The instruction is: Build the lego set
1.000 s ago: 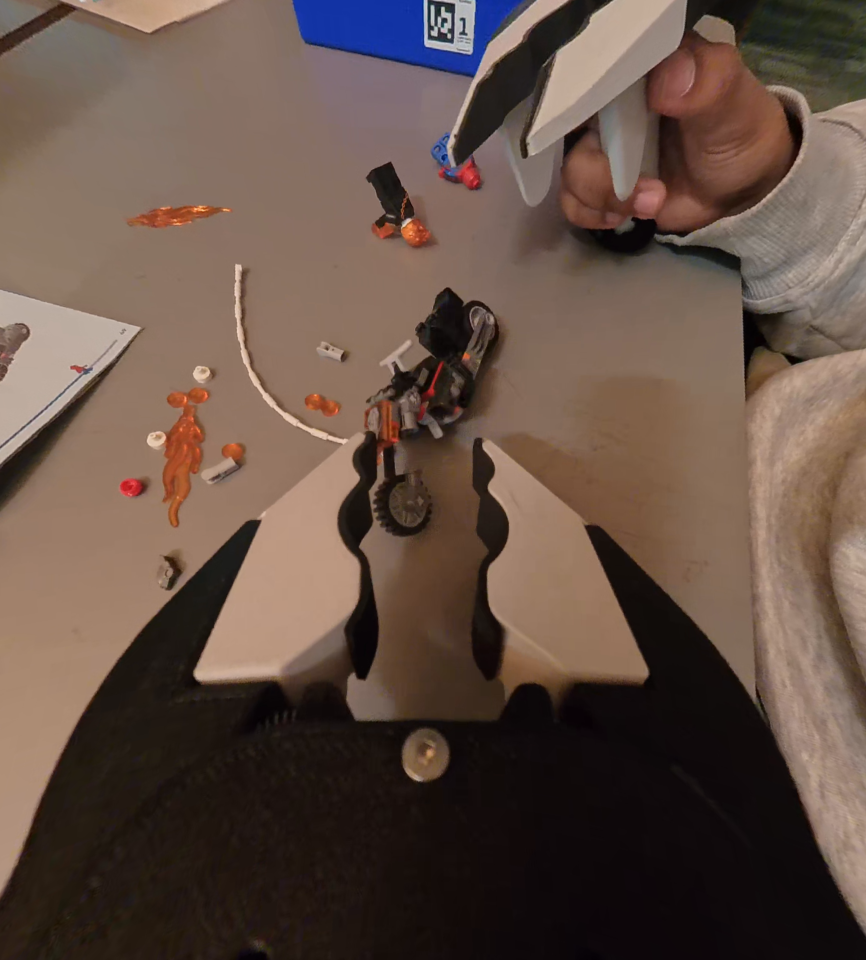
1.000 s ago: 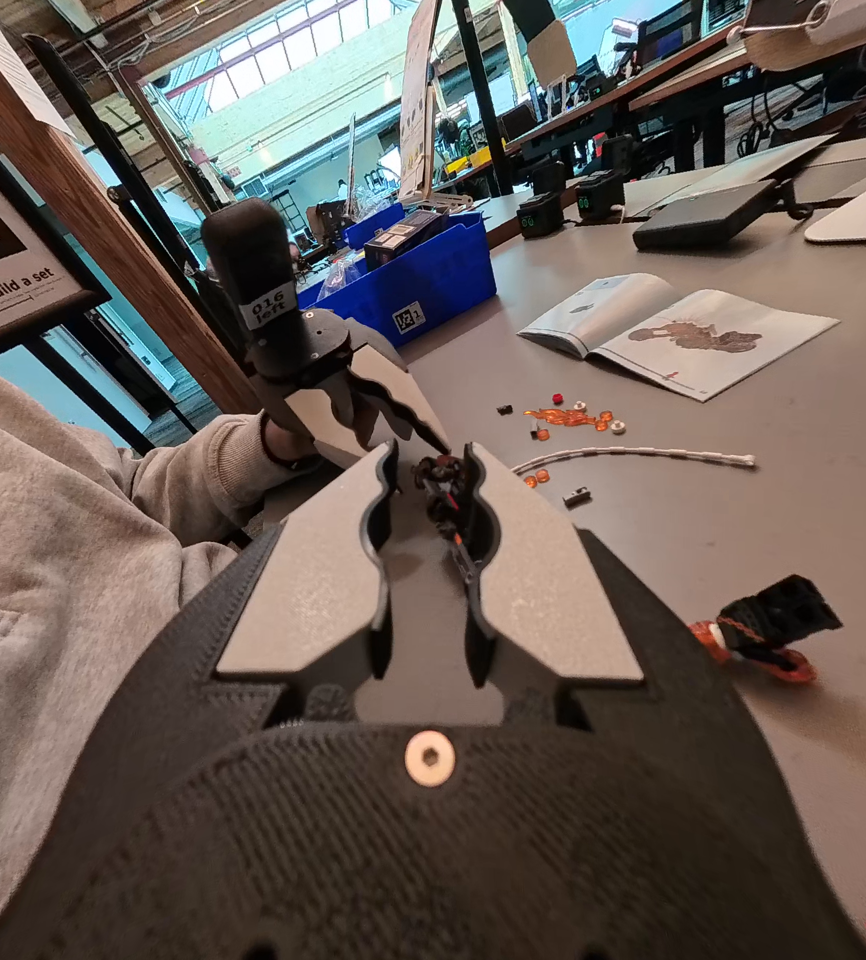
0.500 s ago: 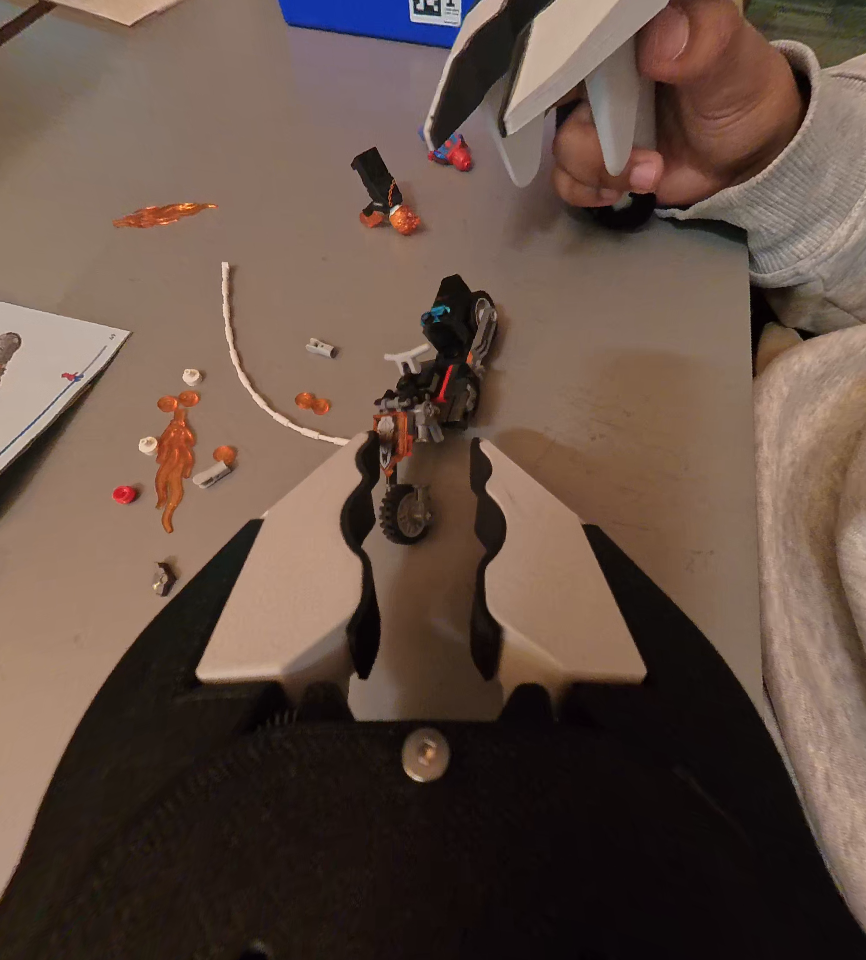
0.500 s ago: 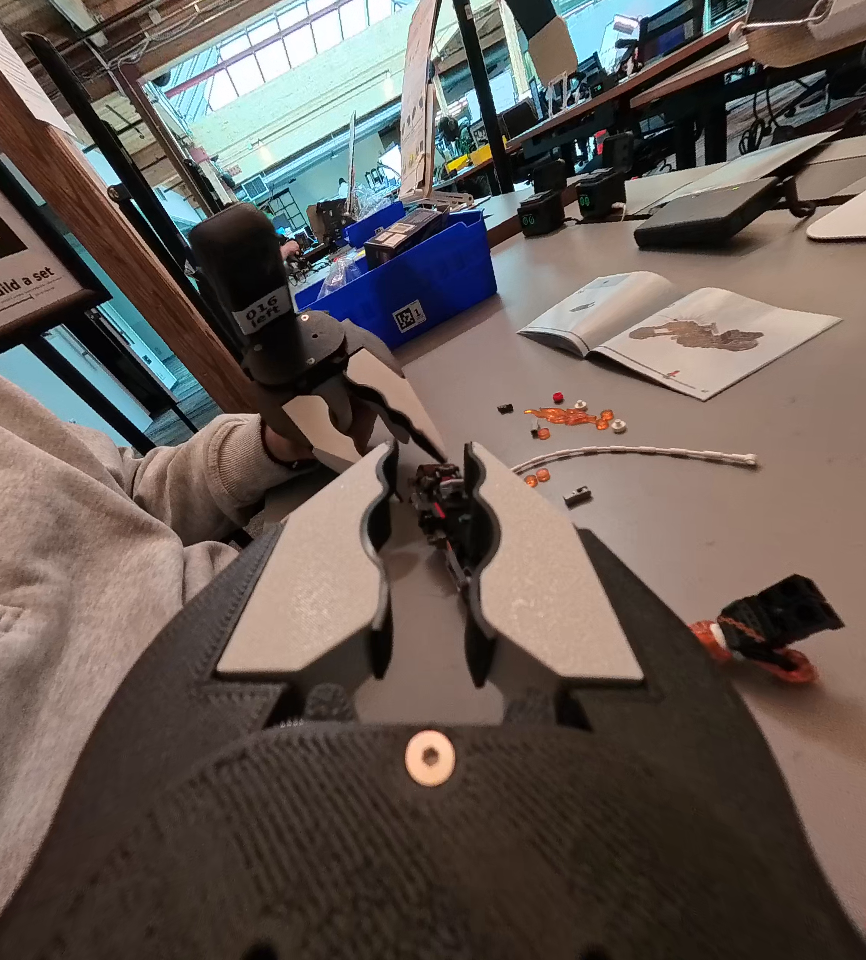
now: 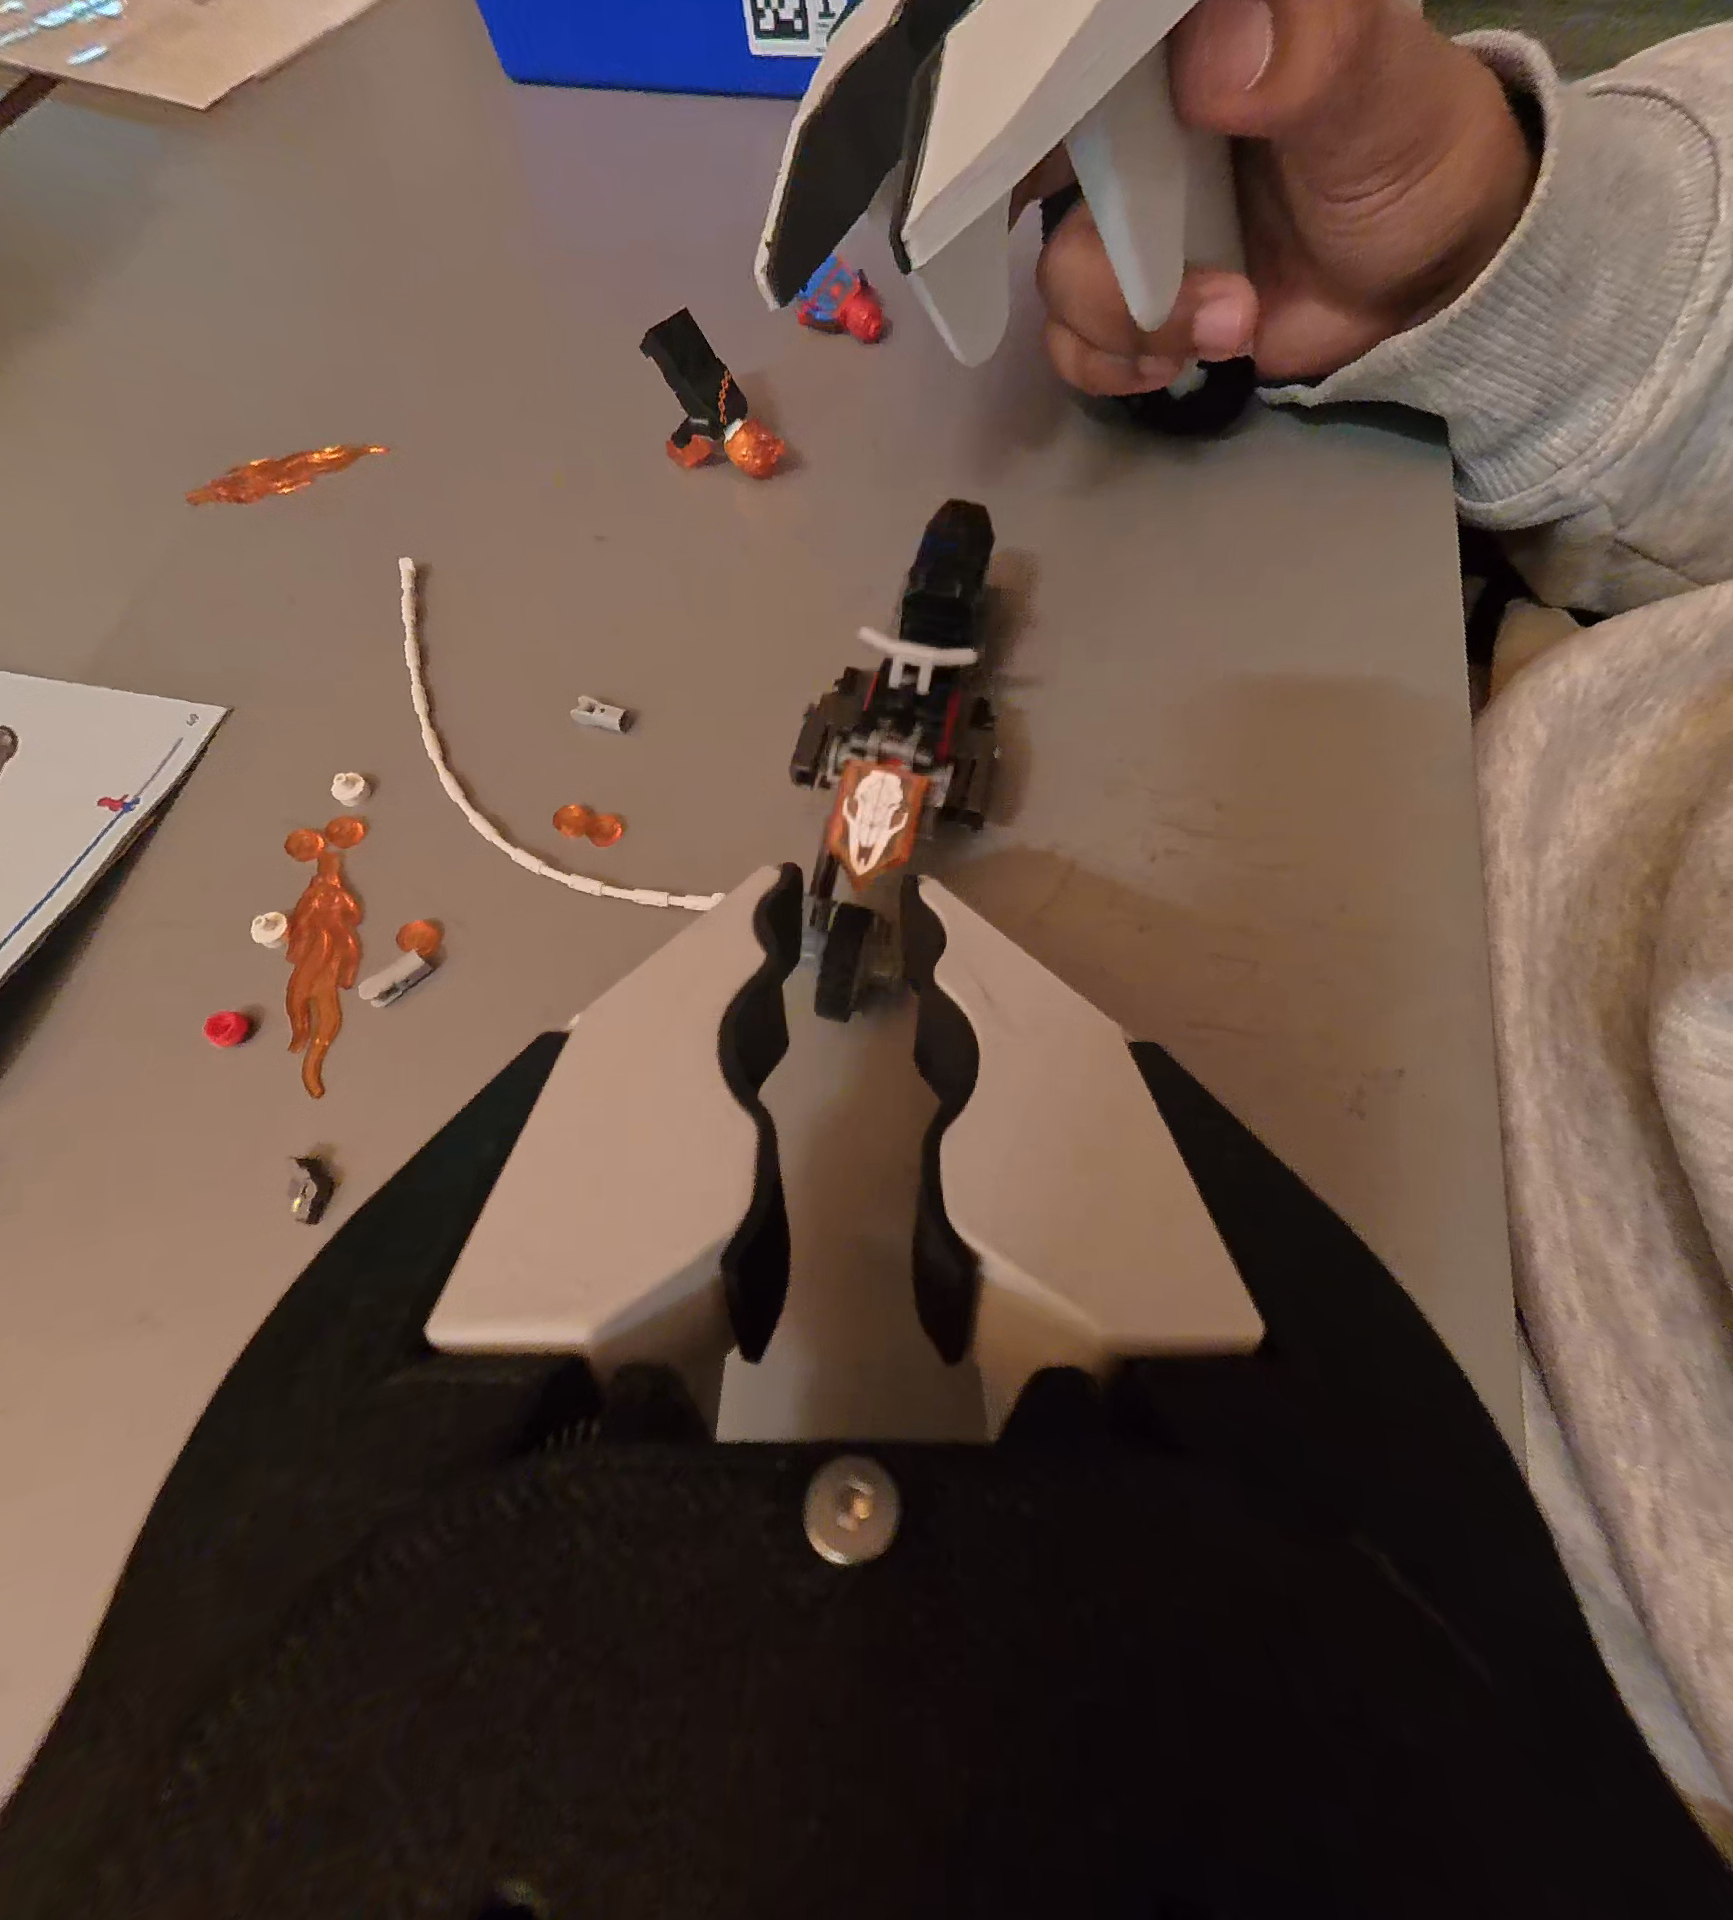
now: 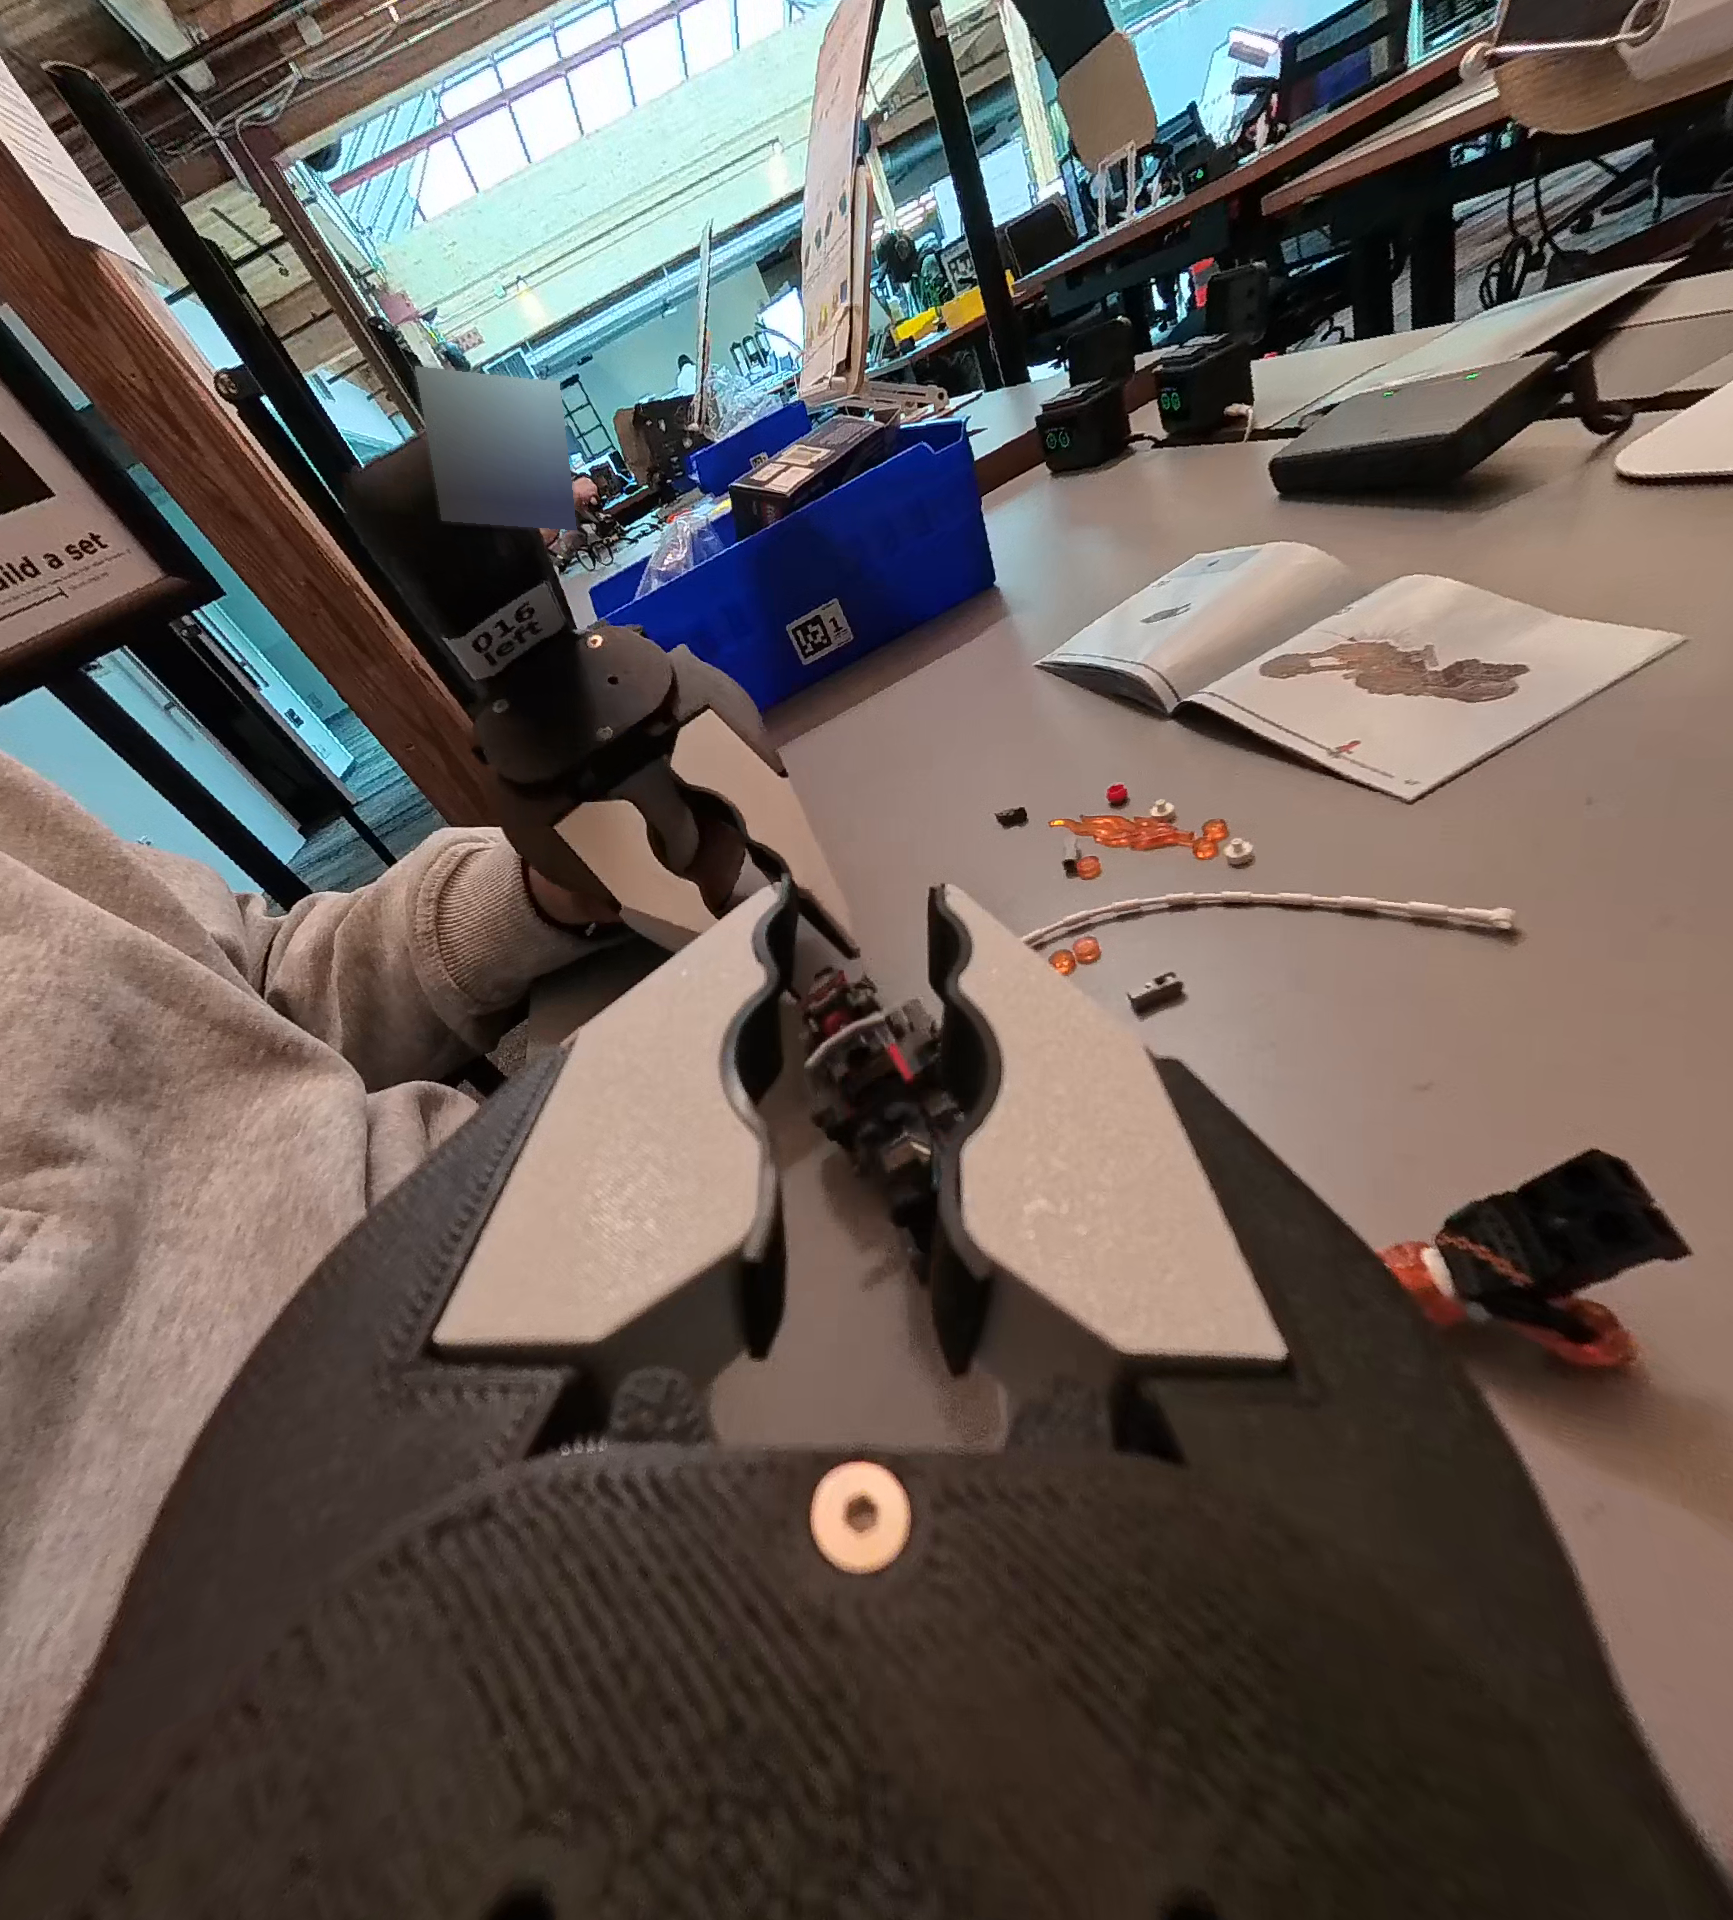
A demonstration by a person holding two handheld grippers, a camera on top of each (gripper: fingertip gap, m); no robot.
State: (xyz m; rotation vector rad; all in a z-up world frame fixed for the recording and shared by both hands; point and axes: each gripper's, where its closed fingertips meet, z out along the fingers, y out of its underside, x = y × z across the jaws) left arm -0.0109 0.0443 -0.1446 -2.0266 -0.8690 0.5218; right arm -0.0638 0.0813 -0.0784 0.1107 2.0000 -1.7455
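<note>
Grey bench (image 5: 218, 312) w/ blue bin (image 6: 841, 582) at far edge, open instruction booklet (image 6: 1413, 675) nearby. Left tool (image 5: 849, 904) jaws narrowly apart around front wheel of lego motorbike (image 5: 903, 727); actual contact can't tell. Bike upright on bench. Right tool (image 6: 857, 904) part open, bike's rear between its fingers. Loose bits left of bike: white chain (image 5: 457, 769), orange flame piece (image 5: 322, 945), red stud (image 5: 226, 1029).
</note>
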